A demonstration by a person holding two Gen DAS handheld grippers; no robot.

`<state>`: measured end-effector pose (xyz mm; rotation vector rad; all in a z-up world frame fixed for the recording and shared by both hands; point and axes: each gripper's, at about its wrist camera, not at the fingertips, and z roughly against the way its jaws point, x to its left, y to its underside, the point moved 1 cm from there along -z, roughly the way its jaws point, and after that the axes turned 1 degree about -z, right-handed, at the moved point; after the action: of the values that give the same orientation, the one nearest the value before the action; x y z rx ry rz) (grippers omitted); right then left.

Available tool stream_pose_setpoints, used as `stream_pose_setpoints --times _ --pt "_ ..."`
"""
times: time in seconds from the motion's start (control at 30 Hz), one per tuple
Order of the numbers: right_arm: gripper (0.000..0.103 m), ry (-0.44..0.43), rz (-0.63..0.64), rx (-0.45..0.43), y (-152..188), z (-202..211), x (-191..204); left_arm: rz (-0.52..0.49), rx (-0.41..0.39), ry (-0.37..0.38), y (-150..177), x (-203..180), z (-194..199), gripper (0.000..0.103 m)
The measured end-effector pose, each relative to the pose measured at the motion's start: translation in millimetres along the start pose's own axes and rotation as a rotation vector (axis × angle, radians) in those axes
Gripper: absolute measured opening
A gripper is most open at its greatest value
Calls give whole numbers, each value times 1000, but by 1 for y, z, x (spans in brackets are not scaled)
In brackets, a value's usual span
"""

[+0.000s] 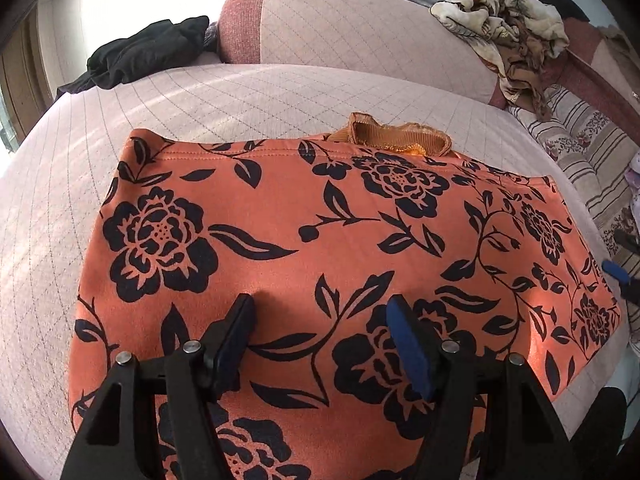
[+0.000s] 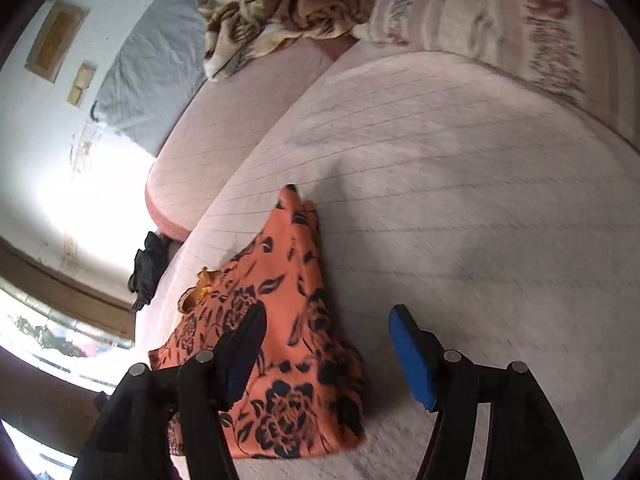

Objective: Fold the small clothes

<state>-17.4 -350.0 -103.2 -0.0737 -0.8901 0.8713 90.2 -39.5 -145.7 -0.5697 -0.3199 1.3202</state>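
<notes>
An orange garment with black flowers (image 1: 320, 240) lies folded flat on the pink quilted cushion (image 1: 80, 208). An orange ribbed collar (image 1: 392, 136) sticks out at its far edge. My left gripper (image 1: 322, 312) is open and empty, just above the garment's near half. My right gripper (image 2: 328, 328) is open and empty, over the garment's right edge (image 2: 296, 340) and the bare cushion (image 2: 480, 220). A blue fingertip of the right gripper (image 1: 614, 270) shows at the garment's right side in the left wrist view.
A black cloth pile (image 1: 148, 52) lies at the far left of the cushion. A brown and cream patterned cloth (image 1: 508, 28) sits on the backrest at the far right. A striped floral cover (image 1: 592, 160) lies to the right.
</notes>
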Motion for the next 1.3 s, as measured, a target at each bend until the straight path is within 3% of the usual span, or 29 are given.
stream_pose_setpoints --times 0.1,0.17,0.2,0.23,0.27,0.3,0.37,0.43,0.5,0.53,0.57,0.63,0.7,0.8,0.93,1.0,1.07,1.17,1.3 --pt "67 -14 98 101 -38 -57 25 -6 6 -10 0 -1 -1 70" --pt "65 -19 120 222 -56 -100 33 -7 11 -8 0 -1 0 70" --pt "65 20 130 248 -63 -117 35 -7 12 -6 0 0 -1 70" --pt "53 48 128 263 -66 -129 34 -7 13 -4 0 0 -1 70" --pt "21 53 118 268 -69 -136 35 -8 12 -2 0 0 -1 70" --pt "13 60 114 262 -72 -136 37 -10 13 1 -1 -1 -2 70" --pt "11 81 174 174 -72 -122 50 -12 11 6 -1 -1 -3 71" --pt "11 172 119 151 -73 -126 34 -24 10 -3 0 -2 -3 71" --pt "14 131 4 153 -75 -127 12 -34 15 -11 1 -3 -1 71" --pt "25 117 5 135 -74 -122 14 -32 18 -9 1 -2 -1 71" --pt "40 154 32 113 -73 -115 19 -30 21 -7 0 -2 -1 72" --pt "60 263 109 56 -70 -96 34 -25 25 -10 -1 -3 -2 72" --pt "60 267 159 -6 -64 -72 51 -23 24 -17 -1 -5 -3 72" --pt "60 172 209 -25 -42 -43 84 -29 23 -22 -1 -7 -3 72" --pt "65 20 241 110 9 -52 116 -35 38 -14 -1 -6 -2 72" --pt "65 41 221 173 30 -73 111 -20 46 -4 0 -2 6 72" --pt "65 121 184 235 45 -98 90 33 19 24 2 8 26 72" --pt "65 102 184 195 51 -99 83 120 -73 42 16 43 69 72" --pt "65 76 165 212 47 -101 76 389 -45 76 57 116 83 72"
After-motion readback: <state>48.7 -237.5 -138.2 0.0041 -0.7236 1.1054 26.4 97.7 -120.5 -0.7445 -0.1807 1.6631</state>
